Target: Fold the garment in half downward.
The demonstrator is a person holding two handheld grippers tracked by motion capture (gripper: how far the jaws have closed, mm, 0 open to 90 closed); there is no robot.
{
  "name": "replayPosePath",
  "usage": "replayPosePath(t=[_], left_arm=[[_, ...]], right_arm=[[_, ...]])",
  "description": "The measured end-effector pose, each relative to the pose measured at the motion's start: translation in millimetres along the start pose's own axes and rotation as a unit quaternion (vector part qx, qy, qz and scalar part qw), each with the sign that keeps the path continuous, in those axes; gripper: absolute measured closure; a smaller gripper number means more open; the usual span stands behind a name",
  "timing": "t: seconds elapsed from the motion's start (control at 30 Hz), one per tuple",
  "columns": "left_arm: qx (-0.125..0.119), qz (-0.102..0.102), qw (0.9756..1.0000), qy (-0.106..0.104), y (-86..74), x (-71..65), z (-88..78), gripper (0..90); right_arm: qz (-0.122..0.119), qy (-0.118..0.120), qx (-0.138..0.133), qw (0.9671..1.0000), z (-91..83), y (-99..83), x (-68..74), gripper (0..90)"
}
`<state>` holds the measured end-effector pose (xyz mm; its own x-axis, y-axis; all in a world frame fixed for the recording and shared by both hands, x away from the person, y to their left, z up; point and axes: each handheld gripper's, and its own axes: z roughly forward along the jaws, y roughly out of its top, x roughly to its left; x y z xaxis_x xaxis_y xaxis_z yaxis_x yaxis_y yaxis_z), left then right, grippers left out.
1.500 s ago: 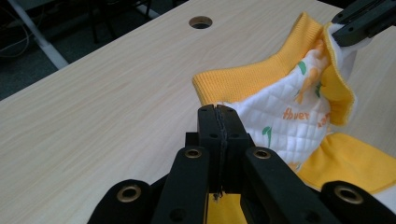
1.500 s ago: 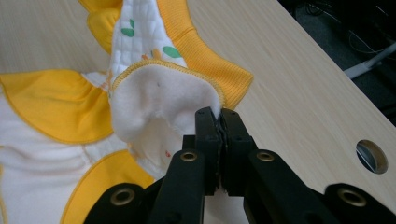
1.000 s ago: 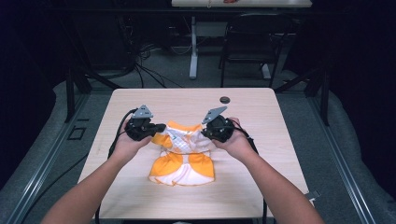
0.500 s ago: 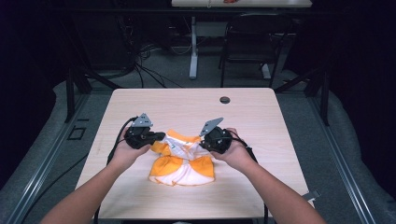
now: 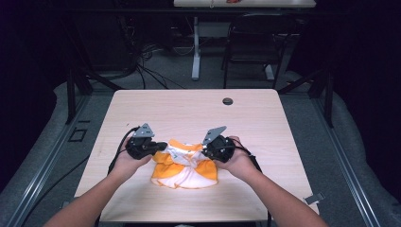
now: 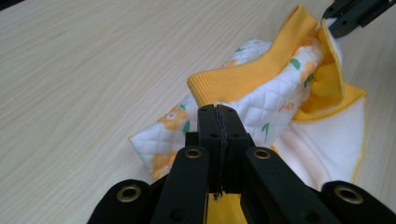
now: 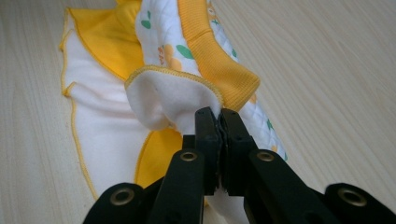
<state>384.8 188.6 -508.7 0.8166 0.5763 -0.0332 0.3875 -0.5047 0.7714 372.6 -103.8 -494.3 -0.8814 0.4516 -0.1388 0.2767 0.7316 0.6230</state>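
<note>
While both grippers pinch the same piece of clothing, the scene sorts as follows, from largest to smallest.

Table [image 5: 189, 109]: light wood-grain top, seen whole in the high view; the far half is bare wood.

Garment [image 5: 185, 165]: a small quilted piece, white with orange flowers and green leaves, orange ribbed cuffs or hems, white fleecy lining edged in yellow. It lies on the near half of the table, between the two hands, with its lower part spread flat and its upper edge raised off the wood at both ends.

Left hand [image 5: 126, 163]: comes in from the bottom left and holds the left gripper at the garment's left end.

Right hand [image 5: 240, 163]: comes in from the bottom right and holds the right gripper at the garment's right end.

Left gripper [image 6: 217, 114]: jaws pressed together, clamped on the quilted fabric just below an orange ribbed band.

Right gripper [image 7: 218, 116]: jaws closed on a fold of the white lining with its yellow stitched edge; its tips also show at the upper right of the left gripper view.

Grommet [image 5: 228, 101]: dark round hole cover near the table's far edge, well apart from the garment.
</note>
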Motion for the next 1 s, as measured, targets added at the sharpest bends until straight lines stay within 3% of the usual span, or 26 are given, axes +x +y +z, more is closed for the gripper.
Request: replayPosePath(t=[0.37, 0.8, 0.87, 1.0], left_arm=[[0.005, 0.015, 0.9998, -0.01, -16.1, -14.0, 0.8, 90.0], [0.0, 0.013, 0.9997, -0.022, -35.5, -27.8, 0.3, 89.8], [0.004, 0.023, 0.9996, -0.017, -37.3, -31.7, 0.1, 89.5], [-0.002, 0.01, 0.9996, -0.028, -35.6, -32.2, -3.8, 85.2]], right_arm=[[0.006, 0.01, 0.01, 0.9999, 3.6, -9.9, 12.7, 86.9], [0.022, 0.02, 0.007, 0.9995, 9.5, -29.0, 31.9, 85.6], [0.033, 0.022, 0.0, 0.9992, 10.4, -32.6, 34.4, 83.4], [0.047, 0.027, -0.003, 0.9985, 5.9, -36.3, 34.7, 76.9]])
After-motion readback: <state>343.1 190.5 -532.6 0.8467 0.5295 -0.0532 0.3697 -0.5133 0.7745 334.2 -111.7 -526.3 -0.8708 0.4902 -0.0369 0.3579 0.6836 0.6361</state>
